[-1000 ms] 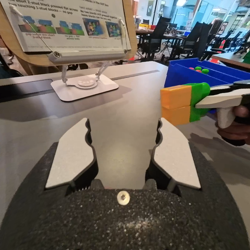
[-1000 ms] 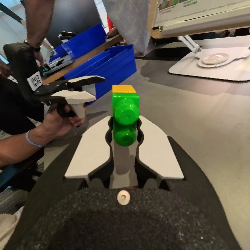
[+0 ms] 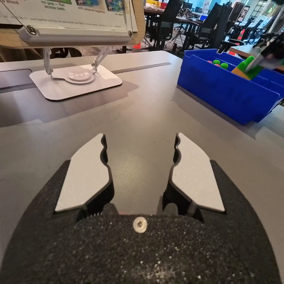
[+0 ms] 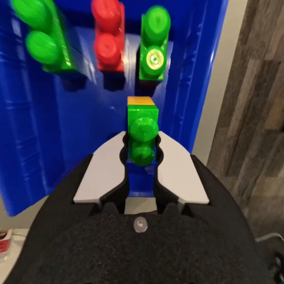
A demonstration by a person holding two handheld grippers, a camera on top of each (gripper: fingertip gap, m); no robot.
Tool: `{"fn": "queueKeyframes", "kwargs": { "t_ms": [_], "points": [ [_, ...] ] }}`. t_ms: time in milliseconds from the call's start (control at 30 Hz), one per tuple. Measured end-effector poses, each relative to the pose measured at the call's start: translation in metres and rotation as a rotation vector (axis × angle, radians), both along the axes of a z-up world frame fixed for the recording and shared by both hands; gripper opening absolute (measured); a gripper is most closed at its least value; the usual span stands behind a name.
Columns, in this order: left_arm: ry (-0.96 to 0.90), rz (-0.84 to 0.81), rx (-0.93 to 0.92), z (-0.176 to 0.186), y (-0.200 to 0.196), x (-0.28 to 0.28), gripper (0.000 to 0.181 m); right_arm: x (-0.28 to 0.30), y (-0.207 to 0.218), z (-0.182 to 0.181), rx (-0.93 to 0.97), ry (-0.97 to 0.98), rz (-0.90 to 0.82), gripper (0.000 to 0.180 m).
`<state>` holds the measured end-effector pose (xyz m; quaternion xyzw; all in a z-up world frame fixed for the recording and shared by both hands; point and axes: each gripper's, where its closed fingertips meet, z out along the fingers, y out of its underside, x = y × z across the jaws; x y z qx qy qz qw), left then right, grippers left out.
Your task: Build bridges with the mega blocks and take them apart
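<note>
Gripping a green block (image 4: 142, 121) by its 2 studs, right gripper (image 4: 142, 144) with jaws closed tight on both sides, tilted down over a blue bin (image 4: 38, 138). Stuck to the green block's far end, an orange block (image 4: 140, 100), only its near edge visible from the wrist. Below in the bin, at 11 to 1 o'clock of the held piece: a green 2-stud block (image 4: 44, 40) at 11, a red 2-stud block (image 4: 108, 38) at 12, another green 2-stud block (image 4: 153, 46) at 1, all blurred, studs facing the camera. At 3 o'clock, beyond the bin's edge, a strip of pale table, then wood-grain floor (image 4: 253, 107).

Hovering over bare grey table (image 3: 138, 115), left gripper (image 3: 140, 144) with jaws spread wide, nothing between them. At 2 o'clock from it, the blue bin (image 3: 222, 95) near the table's right edge, green and red studs showing inside. Above the bin's far side, the right gripper (image 3: 261, 61), blurred, with the green block (image 3: 247, 67) and orange block (image 3: 239, 73) pointing down toward the bin. At 11 o'clock, a white stand (image 3: 73, 83) with a flat base, carrying an instruction sheet (image 3: 69, 13) on a wooden board. Behind the table, office chairs and desks.
</note>
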<state>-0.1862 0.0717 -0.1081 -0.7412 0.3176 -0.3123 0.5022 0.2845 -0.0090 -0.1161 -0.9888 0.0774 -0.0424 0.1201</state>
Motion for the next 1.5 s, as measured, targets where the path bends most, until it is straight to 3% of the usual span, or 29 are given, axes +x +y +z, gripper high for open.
{"fn": "queueKeyframes", "kwargs": {
  "t_ms": [33, 500, 600, 667, 767, 833, 900, 1000, 1100, 1267, 1500],
  "points": [
    [0.011, 0.004, 0.010, 0.000, 0.000, -0.001, 0.084, 0.005, -0.001, -0.006, -0.030, -0.025, -0.008, 0.034],
    [0.100, 0.000, 0.079, -0.005, -0.004, 0.003, 0.084, 0.006, -0.008, -0.034, -0.153, -0.006, -0.033, 0.034],
    [0.094, 0.001, 0.069, -0.005, -0.004, 0.002, 0.084, 0.005, -0.002, -0.021, -0.119, -0.027, -0.011, 0.044],
    [0.093, 0.014, 0.072, -0.005, -0.002, -0.001, 0.084, -0.002, 0.013, 0.014, 0.008, -0.083, 0.026, 0.050],
    [0.076, 0.032, 0.070, -0.002, 0.001, -0.004, 0.085, -0.047, 0.040, 0.098, 0.360, -0.236, 0.149, 0.060],
    [0.070, 0.034, 0.065, -0.002, 0.001, -0.003, 0.086, -0.120, 0.046, 0.147, 0.657, -0.199, 0.277, 0.057],
    [0.066, 0.033, 0.063, -0.002, 0.001, -0.003, 0.086, -0.209, 0.039, 0.169, 0.915, -0.045, 0.429, 0.051],
    [0.078, 0.040, 0.071, -0.003, 0.002, -0.004, 0.088, -0.317, 0.026, 0.141, 1.097, 0.196, 0.574, 0.053],
    [0.097, 0.051, 0.081, -0.005, 0.003, -0.005, 0.089, -0.371, 0.034, 0.081, 1.117, 0.220, 0.646, 0.057],
    [0.121, 0.063, 0.087, -0.008, 0.005, -0.007, 0.089, -0.376, 0.049, 0.032, 1.131, 0.122, 0.679, 0.057],
    [0.133, 0.037, 0.033, -0.018, 0.002, -0.002, 0.091, -0.350, 0.045, 0.028, 1.185, 0.124, 0.644, 0.052]
  ]
}}
